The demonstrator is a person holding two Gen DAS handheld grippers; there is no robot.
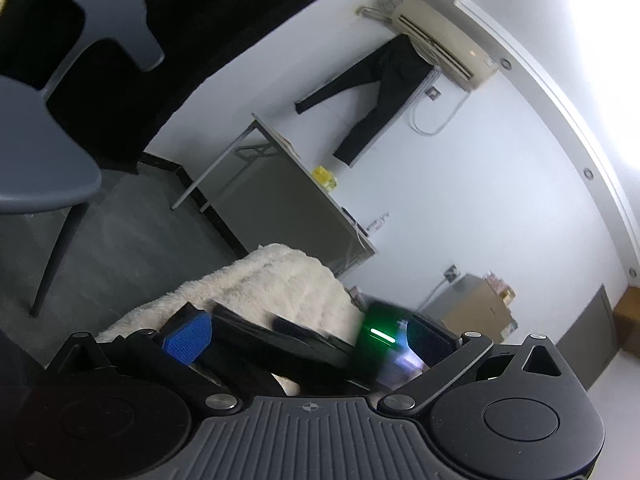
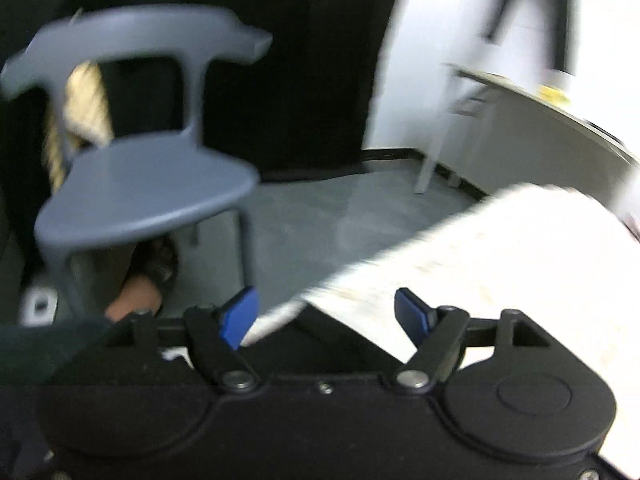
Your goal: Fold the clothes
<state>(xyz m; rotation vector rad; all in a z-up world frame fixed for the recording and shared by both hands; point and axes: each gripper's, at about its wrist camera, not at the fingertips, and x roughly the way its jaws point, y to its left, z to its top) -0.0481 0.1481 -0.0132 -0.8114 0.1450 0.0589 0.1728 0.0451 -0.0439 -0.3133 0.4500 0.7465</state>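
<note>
A cream fleecy cloth [image 1: 260, 284] lies just beyond my left gripper [image 1: 308, 340], whose blue pads [image 1: 188, 340] stand wide apart, open. A blurred black device with a green light [image 1: 376, 336] crosses the gap between them; neither pad presses on it. In the blurred right wrist view the same cream cloth [image 2: 480, 260] spreads to the right and reaches under my right gripper [image 2: 326, 316]. That gripper is open, its blue pads [image 2: 240, 316] well apart, gripping nothing. Something dark shows under the cloth's near edge; I cannot tell what it is.
A grey plastic chair [image 2: 148, 188] stands close on the left, with a person's sandalled foot [image 2: 152, 276] beneath it. A grey table [image 1: 280, 184] stands by the white wall. Black trousers [image 1: 376, 92] hang under an air conditioner [image 1: 444, 44]. Cardboard boxes [image 1: 480, 312] sit further along.
</note>
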